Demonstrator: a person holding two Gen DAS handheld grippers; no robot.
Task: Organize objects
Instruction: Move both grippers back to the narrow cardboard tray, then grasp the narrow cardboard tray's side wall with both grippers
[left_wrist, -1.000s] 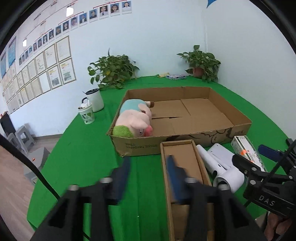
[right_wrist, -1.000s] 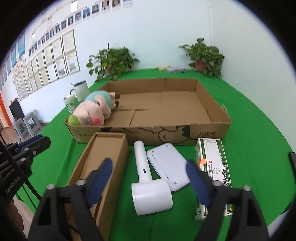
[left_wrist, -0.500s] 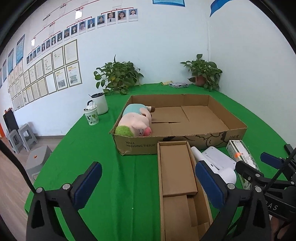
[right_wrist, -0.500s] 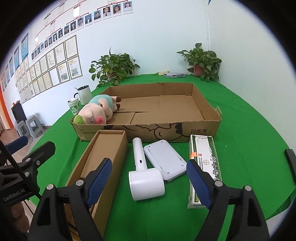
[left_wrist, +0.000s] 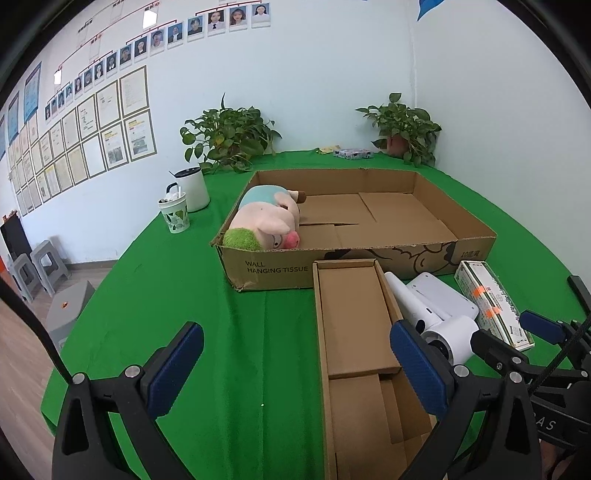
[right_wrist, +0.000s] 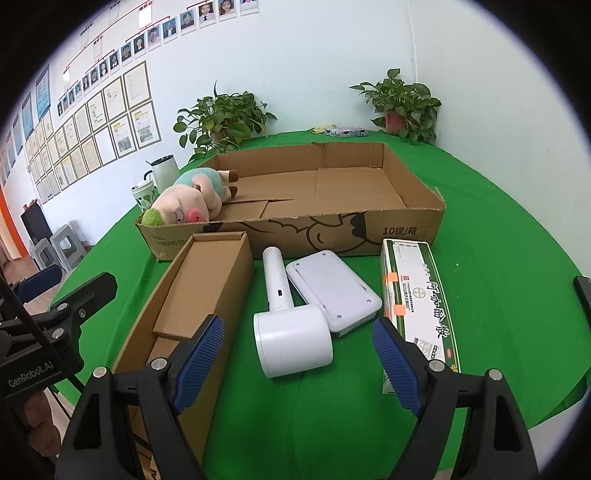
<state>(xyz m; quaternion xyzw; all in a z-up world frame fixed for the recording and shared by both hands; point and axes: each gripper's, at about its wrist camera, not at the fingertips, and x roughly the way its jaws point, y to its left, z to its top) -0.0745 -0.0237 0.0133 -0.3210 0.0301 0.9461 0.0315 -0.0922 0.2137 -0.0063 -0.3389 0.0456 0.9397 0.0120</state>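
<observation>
Big open cardboard box sits mid-table on the green cloth; plush pig lies in its left near corner, rest of the box floor bare. In front of it, in a row: long narrow cardboard box, open on top, touching the big box's front wall; white handheld device just beside it; flat white gadget touching the device; green-and-white carton at the right end. Left gripper jaws wide apart, holding nothing, straddling the narrow box's near end. Right gripper jaws wide apart, empty, hovering above the white device. Mug, white kettle and two potted plants stand further back.
</observation>
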